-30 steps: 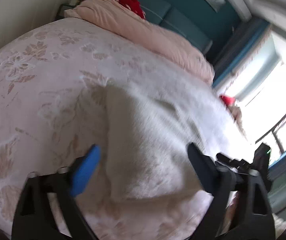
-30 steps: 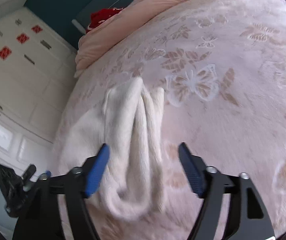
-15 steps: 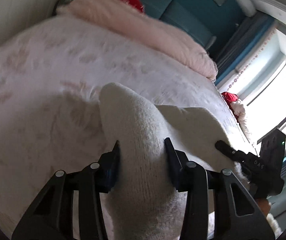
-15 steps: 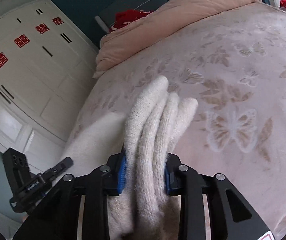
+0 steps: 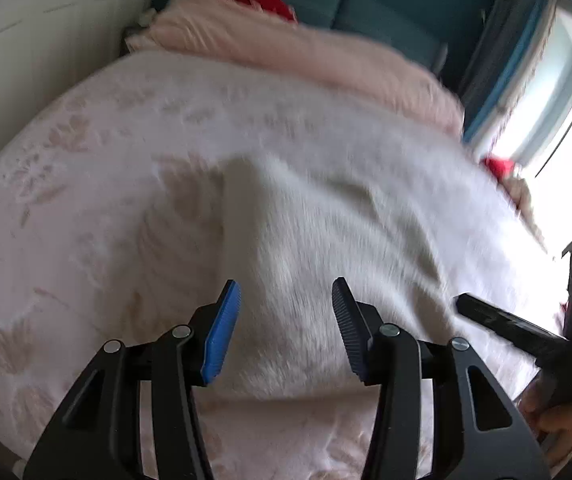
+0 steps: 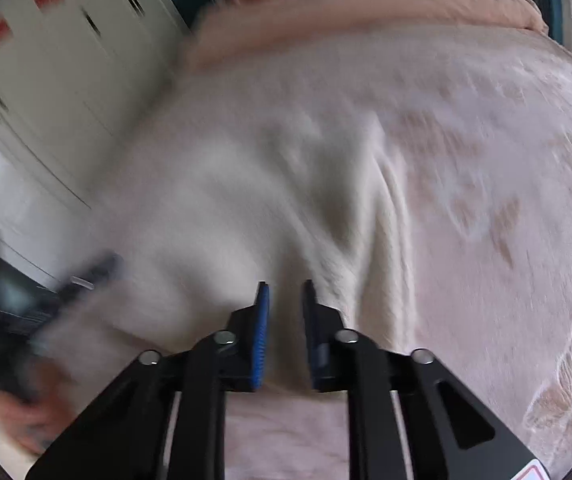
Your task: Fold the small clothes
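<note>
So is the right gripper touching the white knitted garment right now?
Touching. The right wrist view shows the right gripper nearly closed, with a fold of the white knitted garment pinched between its pads.

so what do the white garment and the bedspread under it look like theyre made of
White garment: probably a soft knit, wool or fleece-like, with a matte fuzzy nap and faint ribbing near the right gripper; blur hides the weave. Bedspread: thin pale pink woven fabric with tan printed or embossed floral motifs, smooth and slightly satiny; the fibre is unclear.
</note>
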The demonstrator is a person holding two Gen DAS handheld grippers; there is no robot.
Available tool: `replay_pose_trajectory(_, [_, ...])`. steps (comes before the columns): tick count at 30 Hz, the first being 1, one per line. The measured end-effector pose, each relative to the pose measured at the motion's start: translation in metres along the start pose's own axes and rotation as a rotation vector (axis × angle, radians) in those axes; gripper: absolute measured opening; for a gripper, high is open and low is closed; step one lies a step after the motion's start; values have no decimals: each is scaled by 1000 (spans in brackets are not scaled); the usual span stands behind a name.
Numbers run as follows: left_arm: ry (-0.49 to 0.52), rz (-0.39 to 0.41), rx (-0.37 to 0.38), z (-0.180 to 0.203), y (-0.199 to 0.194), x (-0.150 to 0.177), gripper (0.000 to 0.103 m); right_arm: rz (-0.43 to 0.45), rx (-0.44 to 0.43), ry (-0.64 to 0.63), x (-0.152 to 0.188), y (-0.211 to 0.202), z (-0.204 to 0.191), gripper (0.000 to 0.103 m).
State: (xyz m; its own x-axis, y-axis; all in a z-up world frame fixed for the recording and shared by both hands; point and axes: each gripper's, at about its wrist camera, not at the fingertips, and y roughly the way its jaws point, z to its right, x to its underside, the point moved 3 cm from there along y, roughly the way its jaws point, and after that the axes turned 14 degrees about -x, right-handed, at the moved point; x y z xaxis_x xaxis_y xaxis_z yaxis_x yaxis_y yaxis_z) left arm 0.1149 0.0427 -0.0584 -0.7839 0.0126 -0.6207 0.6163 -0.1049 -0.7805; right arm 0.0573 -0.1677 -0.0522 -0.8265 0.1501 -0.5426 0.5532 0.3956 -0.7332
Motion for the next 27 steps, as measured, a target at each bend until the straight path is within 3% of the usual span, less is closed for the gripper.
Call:
replay_pose_trajectory(1, [42,-50,-56,7,17,9,46,-36,9,27,8,14,11,0])
replay_pose_trajectory(2, [77,-69,-98,9,30,16,48,-16,-31,77,11,15,18,0])
replay_pose_trajectory(5, [143,-33,-169,14,30,26,48,28,-49,128,1,-16,4,0])
replay_pose_trajectory(7, [139,-41,-171,14,16,21,48,49,-28,90,-1,-35,-11,7])
replay_pose_trajectory(12, [132,16,-186,17,-28,16,47,95,42,32,5,-62,-37,10])
replay_pose_trajectory(19, [164,19,-206,29,-51,26,47,24,79,21,18,-21,-8,10])
replay_pose_trajectory(23, [165,4,-212,29,-53,31,47,17,104,23,24,-18,4,1])
replay_pose_trajectory(27, [166,-20,-227,28,-45,35,47,-65,214,-36,21,8,24,0])
